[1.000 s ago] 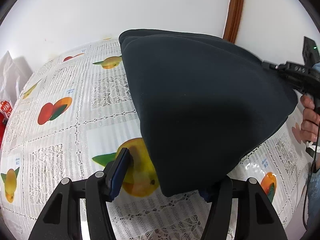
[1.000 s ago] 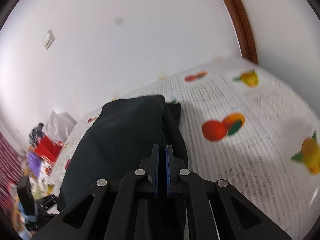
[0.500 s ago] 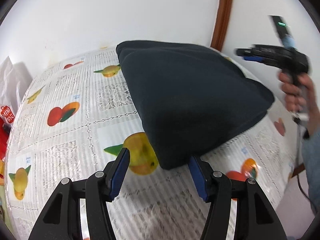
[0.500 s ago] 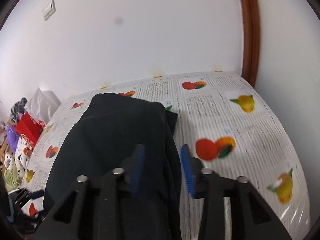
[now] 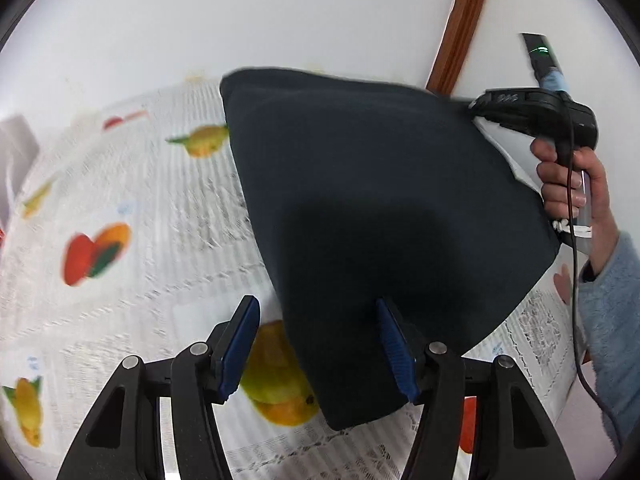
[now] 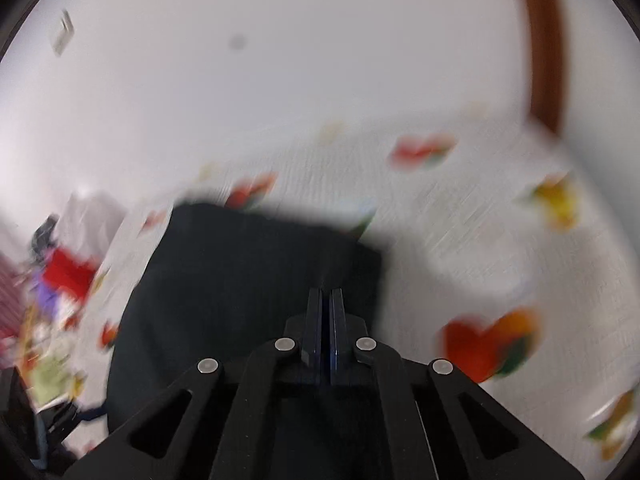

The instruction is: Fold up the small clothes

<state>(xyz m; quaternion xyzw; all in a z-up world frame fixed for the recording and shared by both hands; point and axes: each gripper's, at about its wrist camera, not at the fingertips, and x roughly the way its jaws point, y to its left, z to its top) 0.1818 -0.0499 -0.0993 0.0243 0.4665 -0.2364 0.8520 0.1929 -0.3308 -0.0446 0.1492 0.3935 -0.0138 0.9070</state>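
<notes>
A dark navy garment (image 5: pixel 380 200) lies folded on the fruit-print tablecloth (image 5: pixel 140 280), its near corner pointing at me. My left gripper (image 5: pixel 316 304) is open around that corner. The right pad (image 5: pixel 396 348) lies against the cloth, while the left pad (image 5: pixel 240 344) stands clear over a yellow fruit print. My right gripper (image 5: pixel 476 104), held by a hand (image 5: pixel 572 184), meets the garment's far right edge. In the blurred right wrist view its blue fingers (image 6: pixel 326 292) are pressed together over the garment (image 6: pixel 240 280), apparently pinching its edge.
A white wall runs along the table's far side, with a brown door frame (image 5: pixel 460 20) at the corner. A light blue sleeve (image 5: pixel 612 320) and a cable hang at the table's right edge. Colourful clutter (image 6: pixel 60 280) lies beyond the table's left end.
The right gripper opened, let go of the garment and lifted away, then came back down and closed at its right edge. The left gripper pulled back slightly, still open around the near corner.
</notes>
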